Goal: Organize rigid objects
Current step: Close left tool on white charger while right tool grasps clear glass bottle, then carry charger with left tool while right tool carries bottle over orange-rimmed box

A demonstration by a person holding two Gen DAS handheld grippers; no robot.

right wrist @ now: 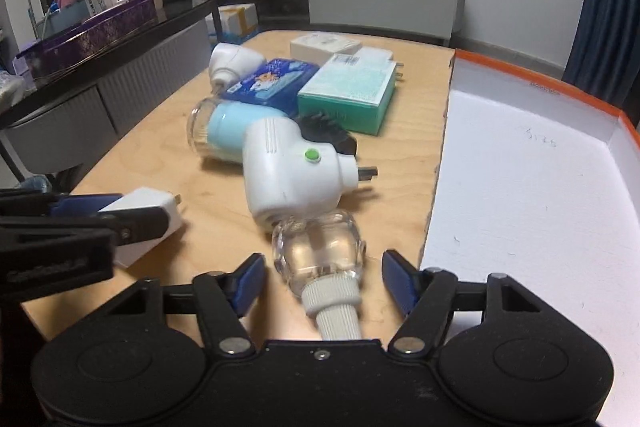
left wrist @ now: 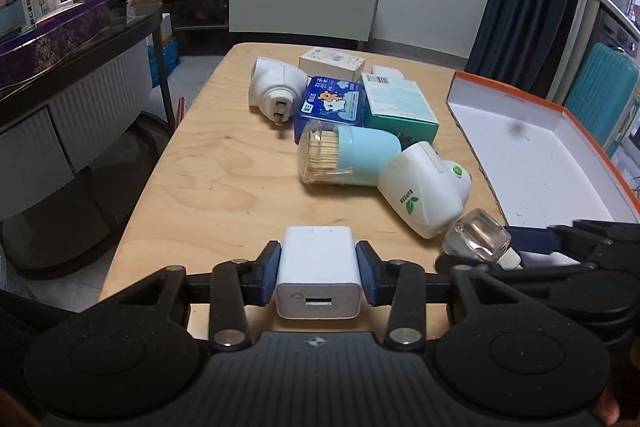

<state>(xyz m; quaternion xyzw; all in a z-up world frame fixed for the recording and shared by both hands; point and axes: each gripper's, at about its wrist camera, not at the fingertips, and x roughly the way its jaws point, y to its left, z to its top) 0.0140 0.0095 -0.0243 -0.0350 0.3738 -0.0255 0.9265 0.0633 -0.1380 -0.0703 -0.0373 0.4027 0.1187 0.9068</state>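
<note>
Pale plywood table (left wrist: 208, 163), one, carrying the lot. White USB charger block (left wrist: 318, 275), one, at the near edge, clamped on both sides by the blue pads of the left gripper (left wrist: 318, 273); the right wrist view shows its prongs pointing away from the gripper. Clear glass refill bottle (right wrist: 318, 253) with ribbed white neck, one, lying on the table between the blue pads of the right gripper (right wrist: 322, 283), whose jaws stand apart with a gap on each side of the bottle, neither pad touching it. White plug-in vaporiser units, two: one with a green button (right wrist: 292, 171) touching the bottle's far end, prongs to the right; one (left wrist: 276, 87) farther back at the left of the group. Toothpick holder (left wrist: 344, 155), one, clear cap and pale blue body, on its side just beside the nearer vaporiser. Blue printed tin (left wrist: 330, 101), one, behind the holder. Teal-and-white carton (left wrist: 398, 103), one, right of the tin. White flat box (left wrist: 332, 61), one, at the far end. Small white item (left wrist: 386, 71) behind the carton, one, kind not clear. Black comb-like piece (right wrist: 326, 133), one, between the nearer vaporiser and the carton. Orange-edged cardboard tray (right wrist: 536, 87) with white inside, one, along the table's right side, beside the right gripper.
</note>
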